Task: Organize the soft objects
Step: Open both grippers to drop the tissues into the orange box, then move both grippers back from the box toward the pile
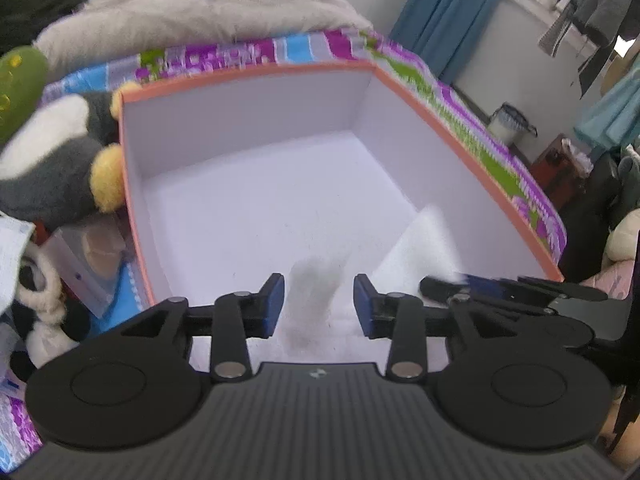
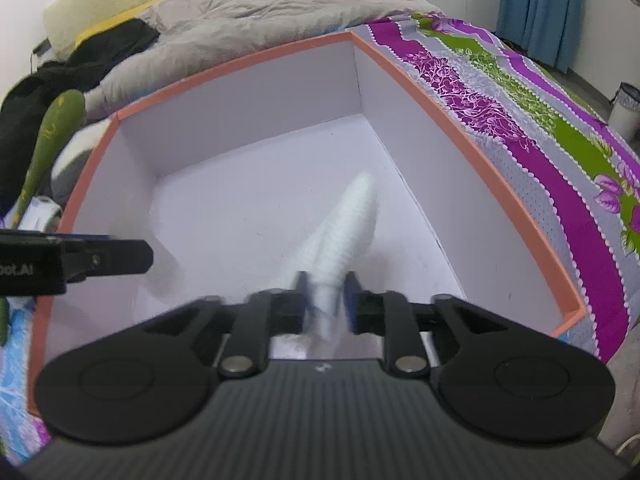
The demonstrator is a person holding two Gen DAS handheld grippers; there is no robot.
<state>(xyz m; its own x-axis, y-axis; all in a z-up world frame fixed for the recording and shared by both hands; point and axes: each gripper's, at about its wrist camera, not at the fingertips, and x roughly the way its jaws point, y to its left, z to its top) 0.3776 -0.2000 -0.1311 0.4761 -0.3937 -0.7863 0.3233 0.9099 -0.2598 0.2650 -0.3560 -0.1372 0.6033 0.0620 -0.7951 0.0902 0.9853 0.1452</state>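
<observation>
**Both grippers over the open box, white cloth between the fingers**

Left gripper (image 1: 319,306): blue pads spread apart, a clear gap on each side of the soft white cloth (image 1: 416,248) that lies blurred beneath and between them. No pad pressing on it in this view; contact cannot be told through the blur.

Right gripper (image 2: 325,300): fingers (image 2: 351,300) part open, with a rolled, ribbed end of the same white cloth (image 2: 348,224) running out from between them and tapering toward the far corner of the box. Pads close beside the fabric on both sides; a firm pinch not shown, the spot being smeared.

Cloth inside the orange-rimmed box (image 1: 248,80), down on its white floor, toward the near right part. Box resting on a bed covered with a purple, green and grey patterned bedsheet (image 2: 520,112).

Left of the box, outside its wall: a grey and white plush toy with yellow feet (image 1: 60,168), touching the box side, and a green plush (image 1: 20,88) above it. Pale rumpled duvet (image 2: 260,12) behind the box.
</observation>
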